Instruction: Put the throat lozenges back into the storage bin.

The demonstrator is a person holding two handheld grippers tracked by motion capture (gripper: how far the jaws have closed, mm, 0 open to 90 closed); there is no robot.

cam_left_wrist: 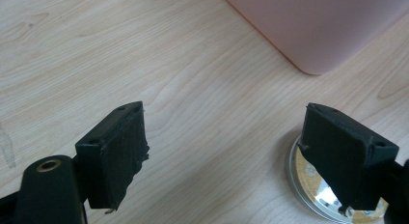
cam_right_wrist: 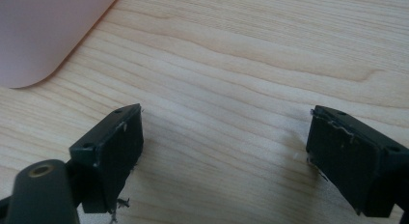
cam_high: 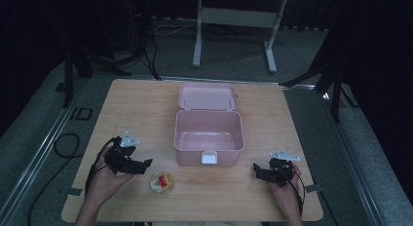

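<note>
Left claw sits near the counter's front-left part, jaws spread wide w/ nothing between them. A small round tin w/ a yellow-red label lies flat on the counter just beside it, near the front edge; in the left gripper view one jaw overlaps the tin's rim, can't tell if touching. Pink box stands open at counter centre, lid tipped back toward the far edge. Right claw rests near the front-right corner, jaws spread, gripping nothing.

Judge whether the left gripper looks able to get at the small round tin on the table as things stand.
Probably yes. The left gripper stands open just beside the small round tin, with only bare table between them; the pink box sits farther back, out of the way.
</note>
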